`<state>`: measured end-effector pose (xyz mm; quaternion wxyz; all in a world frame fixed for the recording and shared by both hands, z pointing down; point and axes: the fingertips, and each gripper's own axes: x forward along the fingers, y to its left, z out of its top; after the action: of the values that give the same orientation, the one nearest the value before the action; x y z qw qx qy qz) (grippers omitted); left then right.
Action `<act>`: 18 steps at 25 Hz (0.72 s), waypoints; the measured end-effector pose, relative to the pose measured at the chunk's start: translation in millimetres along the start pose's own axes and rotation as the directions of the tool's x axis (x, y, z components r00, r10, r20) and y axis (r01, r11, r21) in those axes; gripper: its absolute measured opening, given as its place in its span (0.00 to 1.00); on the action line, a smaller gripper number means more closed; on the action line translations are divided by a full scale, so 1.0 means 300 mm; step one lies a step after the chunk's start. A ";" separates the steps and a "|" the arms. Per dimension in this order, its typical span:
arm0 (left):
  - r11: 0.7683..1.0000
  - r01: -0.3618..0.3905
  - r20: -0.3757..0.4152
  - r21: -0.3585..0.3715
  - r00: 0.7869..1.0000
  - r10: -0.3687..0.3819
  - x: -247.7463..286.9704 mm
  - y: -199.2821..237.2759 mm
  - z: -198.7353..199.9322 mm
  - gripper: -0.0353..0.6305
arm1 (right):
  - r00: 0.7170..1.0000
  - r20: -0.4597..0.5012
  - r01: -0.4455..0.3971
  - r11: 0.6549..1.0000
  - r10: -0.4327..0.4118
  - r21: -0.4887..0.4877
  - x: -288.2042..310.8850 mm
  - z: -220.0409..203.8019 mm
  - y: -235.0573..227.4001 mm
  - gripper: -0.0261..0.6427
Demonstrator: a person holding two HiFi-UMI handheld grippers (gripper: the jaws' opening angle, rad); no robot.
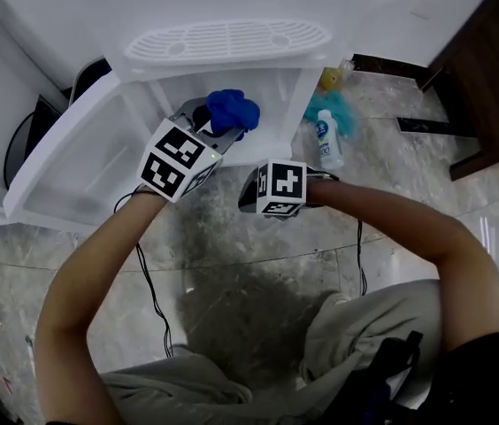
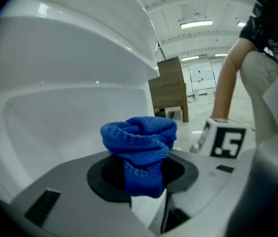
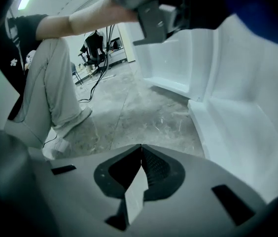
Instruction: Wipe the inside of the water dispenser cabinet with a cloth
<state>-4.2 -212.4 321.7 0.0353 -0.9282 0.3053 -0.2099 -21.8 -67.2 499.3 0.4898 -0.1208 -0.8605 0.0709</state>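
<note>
left gripper (image 2: 141, 177): jaws squeeze a bunched blue cloth (image 2: 140, 149), held at the white cabinet (image 1: 99, 162) opening; right gripper (image 3: 140, 169): jaws pressed together, holding nothing

Counts by kind, head view.

- **Grippers:** two, the left gripper (image 2: 143, 168) at centre and the right gripper (image 3: 141, 157) just right of it.
- **Marker cubes:** two, the left cube (image 1: 176, 159) and the right cube (image 1: 283, 187).
- **Forearms:** two, the left forearm (image 1: 90, 273) and the right forearm (image 1: 409, 224).
- **Blue cloth** (image 1: 233, 111): one, upper centre.
- **Water dispenser** (image 1: 188, 7): one, with one drip grille (image 1: 228, 39) and one open door (image 1: 72, 162) at left.
- **White bottle** (image 1: 327, 140): one, on the floor (image 1: 258, 273), upper right.
- **Teal heap** (image 1: 345, 113): one.
- **Yellow object** (image 1: 331, 80): one.
- **Dark wooden unit** (image 1: 488, 69): one, right edge.
</note>
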 end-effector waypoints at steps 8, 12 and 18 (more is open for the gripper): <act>0.983 0.179 -0.374 0.038 0.915 -0.153 -0.214 -0.270 -0.578 0.27 | 0.992 0.001 0.129 0.991 -0.129 0.036 -0.052 -0.014 -0.090 0.04; 0.978 0.206 -0.429 0.001 0.884 -0.186 -0.230 -0.291 -0.684 0.27 | 0.979 0.071 0.194 0.981 -0.193 -0.012 -0.083 0.048 -0.134 0.04; 0.983 0.140 -0.370 -0.116 0.913 -0.173 -0.233 -0.212 -0.631 0.27 | 0.966 0.113 0.240 0.970 -0.234 -0.045 -0.110 0.141 -0.149 0.04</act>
<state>-97.8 -108.3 480.3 -0.0815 -0.8924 0.2398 -0.3736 -48.2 -119.6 461.1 0.4441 -0.0275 -0.8955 -0.0068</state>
